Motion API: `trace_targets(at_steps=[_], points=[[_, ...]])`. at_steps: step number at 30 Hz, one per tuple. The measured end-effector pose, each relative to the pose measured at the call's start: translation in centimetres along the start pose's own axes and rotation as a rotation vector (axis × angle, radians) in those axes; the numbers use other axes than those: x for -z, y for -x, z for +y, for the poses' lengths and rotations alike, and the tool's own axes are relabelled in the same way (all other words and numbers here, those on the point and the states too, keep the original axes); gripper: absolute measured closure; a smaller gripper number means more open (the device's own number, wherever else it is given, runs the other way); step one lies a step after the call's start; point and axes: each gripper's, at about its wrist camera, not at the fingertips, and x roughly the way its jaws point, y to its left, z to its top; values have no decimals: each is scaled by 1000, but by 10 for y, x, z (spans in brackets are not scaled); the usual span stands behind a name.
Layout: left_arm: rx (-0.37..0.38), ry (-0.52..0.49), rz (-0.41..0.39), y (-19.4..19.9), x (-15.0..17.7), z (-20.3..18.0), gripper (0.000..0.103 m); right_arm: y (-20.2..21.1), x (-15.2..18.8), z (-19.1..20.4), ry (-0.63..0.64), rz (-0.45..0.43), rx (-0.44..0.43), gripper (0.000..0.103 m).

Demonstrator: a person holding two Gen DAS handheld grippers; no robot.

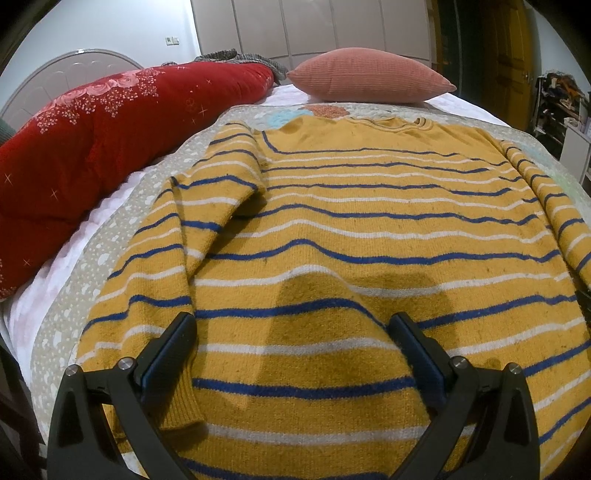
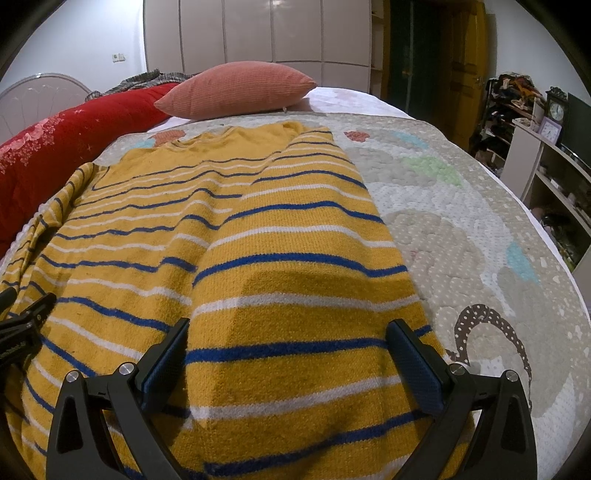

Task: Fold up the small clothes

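Two grippers: I had the left gripper (image 1: 293, 326) and right gripper (image 2: 288, 332) both spread wide, empty, over the hem end.
Garment: mustard-yellow knitted jumper with blue and white stripes (image 1: 369, 229) lay flat on the patterned quilted bedspread (image 2: 461, 221), sleeves folded inward.
Handling: I judged it soft, limp, stretchy; best pinched at the hem corners.

We note a bed (image 2: 461, 206) under a patterned quilt, pink cushion (image 2: 236, 90) at its far edge, white wardrobe (image 2: 258, 33) behind, shelving (image 2: 554, 177) right.
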Motion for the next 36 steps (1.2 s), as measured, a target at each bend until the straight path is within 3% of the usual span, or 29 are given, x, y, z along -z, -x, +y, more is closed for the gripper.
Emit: trace_targets(at_steps=[12,21,27,36], points=[[55,28,20,-5,-2,4,0,-8,-12,4,24,147,48,0],[47,11,53,-7,-1,5,0,-7,-4,7,30,97,49,0],[45,21,15,-6,0,5,0,-5,0,8,35,58,48,0],[44,20,20,-6,-1,6,0,-3,3,8,38,40,50,0]])
